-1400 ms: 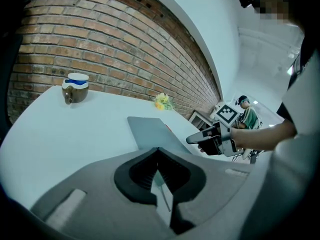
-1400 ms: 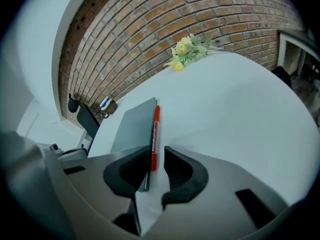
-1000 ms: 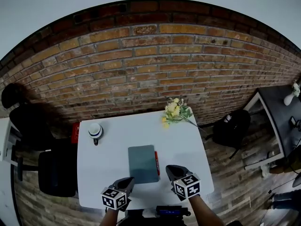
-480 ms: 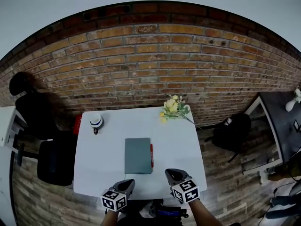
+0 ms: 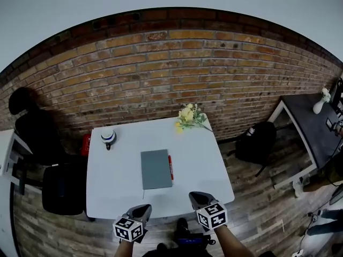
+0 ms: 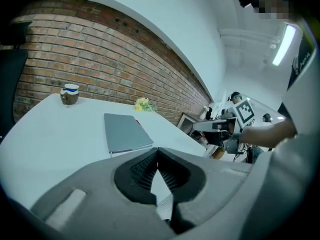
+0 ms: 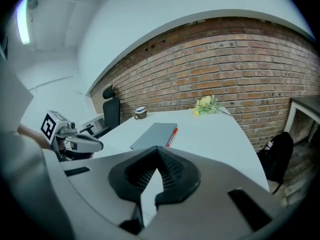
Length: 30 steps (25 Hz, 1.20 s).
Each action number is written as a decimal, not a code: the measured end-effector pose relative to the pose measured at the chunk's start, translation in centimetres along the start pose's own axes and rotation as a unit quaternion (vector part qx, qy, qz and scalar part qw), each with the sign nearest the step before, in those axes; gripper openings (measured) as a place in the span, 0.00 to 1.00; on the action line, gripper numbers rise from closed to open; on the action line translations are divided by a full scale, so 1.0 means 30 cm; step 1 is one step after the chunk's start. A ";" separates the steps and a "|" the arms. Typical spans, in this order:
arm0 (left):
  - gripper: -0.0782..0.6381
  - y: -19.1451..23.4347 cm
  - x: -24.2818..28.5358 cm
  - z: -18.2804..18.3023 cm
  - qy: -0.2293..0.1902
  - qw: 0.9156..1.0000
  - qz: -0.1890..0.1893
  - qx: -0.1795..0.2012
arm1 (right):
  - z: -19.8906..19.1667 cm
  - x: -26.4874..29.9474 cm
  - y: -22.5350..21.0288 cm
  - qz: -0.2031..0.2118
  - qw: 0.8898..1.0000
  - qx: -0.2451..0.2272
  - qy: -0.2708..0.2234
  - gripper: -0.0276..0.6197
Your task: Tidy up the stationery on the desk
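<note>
Left tool and right tool both closed, empty, grey notebook ahead between them on tabletop, red pen alongside, right tool's side.

A brick wall is running behind the white desk, wood planks are covering the floor, a black chair is standing at its left, and a strip light is glowing overhead.
</note>
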<state>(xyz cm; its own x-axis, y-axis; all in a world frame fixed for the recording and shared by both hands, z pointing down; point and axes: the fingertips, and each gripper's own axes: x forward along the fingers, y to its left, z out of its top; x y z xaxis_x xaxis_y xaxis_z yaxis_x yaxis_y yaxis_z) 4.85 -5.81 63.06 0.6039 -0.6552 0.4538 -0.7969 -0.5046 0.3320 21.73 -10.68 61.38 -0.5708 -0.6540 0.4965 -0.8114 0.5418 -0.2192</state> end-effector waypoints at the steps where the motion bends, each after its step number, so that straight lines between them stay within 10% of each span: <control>1: 0.13 -0.008 -0.031 -0.012 -0.003 1.000 -0.002 0.002 | -0.006 -0.012 0.025 -0.002 1.000 0.004 -0.002 0.06; 16: 0.13 -0.039 -0.451 -0.265 -0.037 0.999 0.001 0.011 | -0.127 -0.175 0.472 -0.025 0.998 -0.056 -0.015 0.06; 30: 0.12 -0.112 -0.499 -0.343 -0.033 0.998 -0.009 0.061 | -0.243 -0.306 0.555 -0.065 0.996 -0.057 -0.017 0.06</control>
<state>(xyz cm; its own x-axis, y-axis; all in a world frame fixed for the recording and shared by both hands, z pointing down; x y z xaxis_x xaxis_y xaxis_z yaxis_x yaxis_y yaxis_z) -1.65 11.48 63.67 0.6210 -0.6787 0.3921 -0.7809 -0.5791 0.2342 14.37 8.18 59.31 -0.4683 -0.7389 0.4844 -0.8598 0.5075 -0.0569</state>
